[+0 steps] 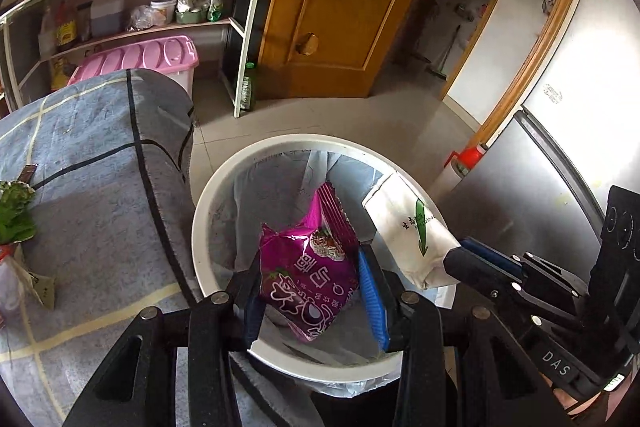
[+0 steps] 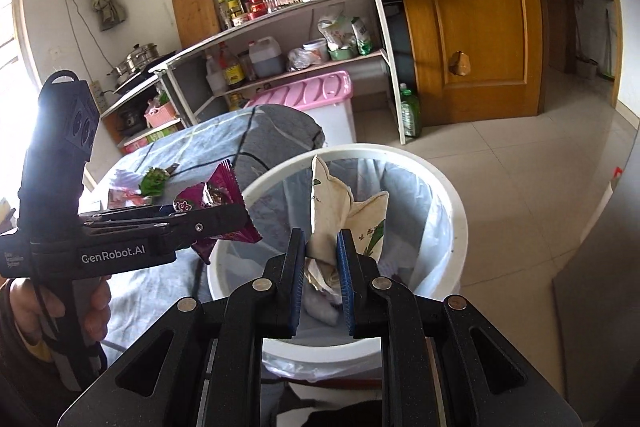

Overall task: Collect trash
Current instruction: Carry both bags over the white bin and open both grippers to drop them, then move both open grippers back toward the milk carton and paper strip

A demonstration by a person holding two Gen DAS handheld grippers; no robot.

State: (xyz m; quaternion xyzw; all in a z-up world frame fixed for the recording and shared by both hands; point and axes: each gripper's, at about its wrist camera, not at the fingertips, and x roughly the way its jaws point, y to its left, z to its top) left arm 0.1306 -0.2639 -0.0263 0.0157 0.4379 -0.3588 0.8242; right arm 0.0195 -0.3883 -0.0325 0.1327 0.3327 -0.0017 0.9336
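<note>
Blue-padded fingers [image 1: 370, 291] of the left gripper [image 1: 312, 291] pinched a purple snack packet [image 1: 308, 275] over the white lined bin [image 1: 240, 163]. Right gripper [image 2: 318, 269] pinched a crumpled white wrapper [image 2: 328, 211] above the same bin. I judged both should part only well inside the rim. Packet glossy, creased; more wrappers lay on the worktop [image 1: 100, 187].

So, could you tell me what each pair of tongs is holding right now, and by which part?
The left tongs grip the purple snack packet by its lower end; the right tongs pinch the white paper bag near its crumpled bottom.
</note>
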